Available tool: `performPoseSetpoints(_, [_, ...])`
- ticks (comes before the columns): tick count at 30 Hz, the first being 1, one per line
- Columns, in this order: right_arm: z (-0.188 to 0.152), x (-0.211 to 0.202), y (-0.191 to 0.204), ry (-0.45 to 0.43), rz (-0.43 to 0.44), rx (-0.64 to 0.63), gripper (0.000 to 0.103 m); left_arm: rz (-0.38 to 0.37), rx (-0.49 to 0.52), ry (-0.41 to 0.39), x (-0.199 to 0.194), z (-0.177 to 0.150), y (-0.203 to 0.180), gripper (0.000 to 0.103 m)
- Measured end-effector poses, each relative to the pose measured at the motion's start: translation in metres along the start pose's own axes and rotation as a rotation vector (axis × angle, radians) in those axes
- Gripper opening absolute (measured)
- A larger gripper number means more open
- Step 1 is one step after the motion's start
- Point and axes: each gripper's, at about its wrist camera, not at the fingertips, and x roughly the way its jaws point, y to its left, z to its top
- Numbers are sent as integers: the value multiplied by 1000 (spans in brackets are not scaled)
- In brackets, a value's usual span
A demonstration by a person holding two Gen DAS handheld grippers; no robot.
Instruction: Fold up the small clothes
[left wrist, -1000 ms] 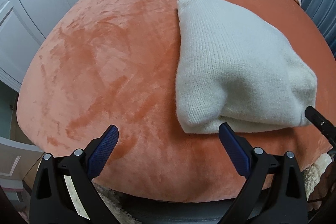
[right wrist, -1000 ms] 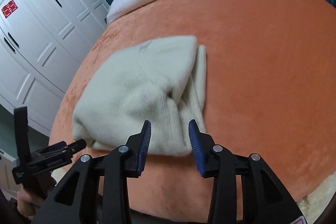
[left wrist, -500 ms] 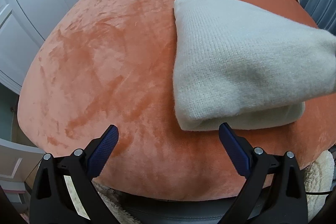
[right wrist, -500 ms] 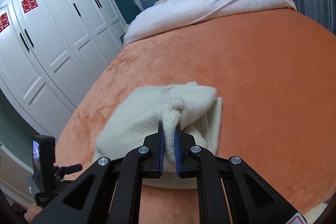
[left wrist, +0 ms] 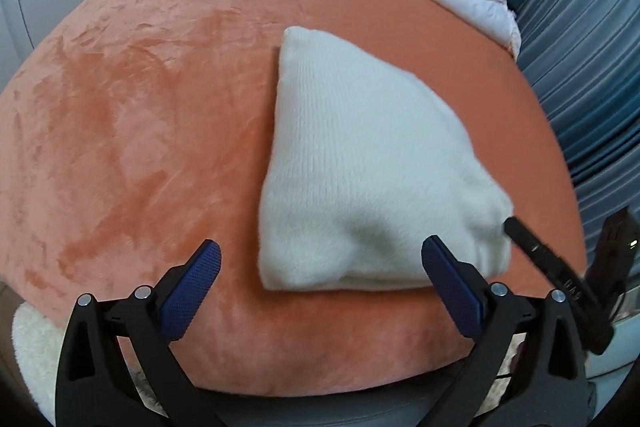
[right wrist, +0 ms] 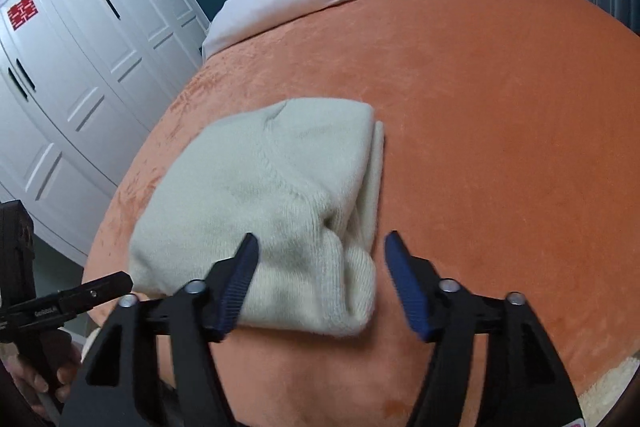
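On the orange blanket (left wrist: 120,115), the folded cream sweater (left wrist: 360,167) runs lengthwise toward the pillows, both grippers' fingers (right wrist: 240,279) wide.

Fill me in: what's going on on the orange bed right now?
A person with a handheld gripper in each hand is folding a cream knit garment on the orange blanket. The garment lies folded into a compact bundle near the bed's front edge. The right gripper is open, jaws straddling the bundle's near corner without pinching it. The left gripper is also open, poised over the bundle's near edge, holding nothing.
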Motion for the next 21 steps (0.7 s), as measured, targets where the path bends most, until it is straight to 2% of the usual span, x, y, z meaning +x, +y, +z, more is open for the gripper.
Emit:
performPoseSetpoints(1, [2, 7, -4, 21, 15, 18, 70, -36, -23, 7, 8, 7, 3, 98])
performPoseSetpoints(4, [3, 44, -17, 132, 65, 108, 72, -74, -123, 71, 45, 20, 19, 98])
performPoseSetpoints(7, [1, 70, -29, 180, 172, 225, 77, -215, -255, 129, 71, 25, 34, 98])
performPoseSetpoints(8, [3, 76, -31, 193, 186, 256, 76, -249, -292, 150, 78, 26, 35, 98])
performPoseSetpoints(9, [5, 80, -32, 202, 204, 275, 67, -253, -319, 163, 82, 28, 33, 98])
performPoseSetpoints(10, [9, 82, -30, 209, 210, 283, 54, -249, -315, 166, 82, 31, 29, 98])
performPoseSetpoints(12, [24, 72, -19, 180, 205, 238, 40, -282, -282, 148, 74, 39, 15, 94])
performPoseSetpoints(13, [33, 62, -11, 148, 210, 206, 37, -322, -268, 134, 65, 42, 8, 90])
performPoseSetpoints(15, [53, 34, 4, 65, 226, 142, 35, -378, -231, 96, 45, 49, -6, 86])
performPoseSetpoints(17, [67, 7, 16, -16, 212, 65, 35, -396, -171, 45, 28, 51, -22, 85])
performPoseSetpoints(19, [73, -10, 21, -65, 187, 0, 37, -372, -133, 29, 31, 46, -28, 85])
performPoseSetpoints(21, [62, -1, 7, -55, 144, -16, 41, -287, -97, 58, 52, 35, -30, 86])
